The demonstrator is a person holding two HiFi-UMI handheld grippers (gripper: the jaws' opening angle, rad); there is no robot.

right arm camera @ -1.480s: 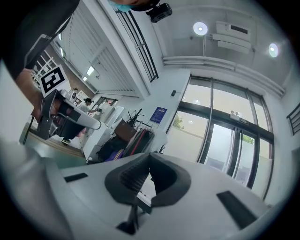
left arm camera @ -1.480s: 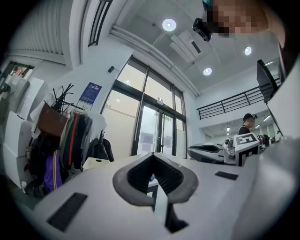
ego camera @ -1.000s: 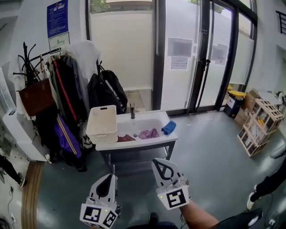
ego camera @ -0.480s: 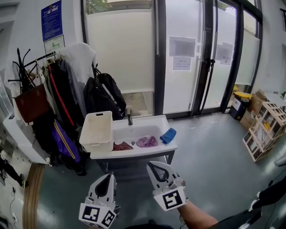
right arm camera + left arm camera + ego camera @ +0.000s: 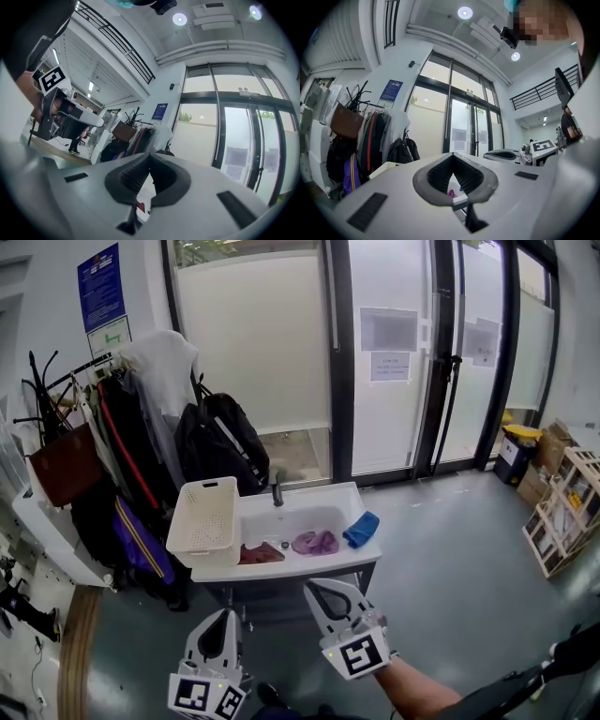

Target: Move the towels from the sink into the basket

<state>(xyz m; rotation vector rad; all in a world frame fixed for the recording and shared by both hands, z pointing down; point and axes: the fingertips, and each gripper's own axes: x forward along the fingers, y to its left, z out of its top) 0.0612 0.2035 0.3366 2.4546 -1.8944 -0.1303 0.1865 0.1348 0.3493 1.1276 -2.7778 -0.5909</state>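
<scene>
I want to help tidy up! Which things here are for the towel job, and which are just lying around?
For the job: red towel, purple towel, blue towel, sink, white basket.

Just lying about: black backpack, brown bag, hanging coats, wooden crates.

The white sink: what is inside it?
A dark red towel and a purple towel lie in the sink; a blue towel rests on its right rim. The white plastic basket hides its left end.
</scene>
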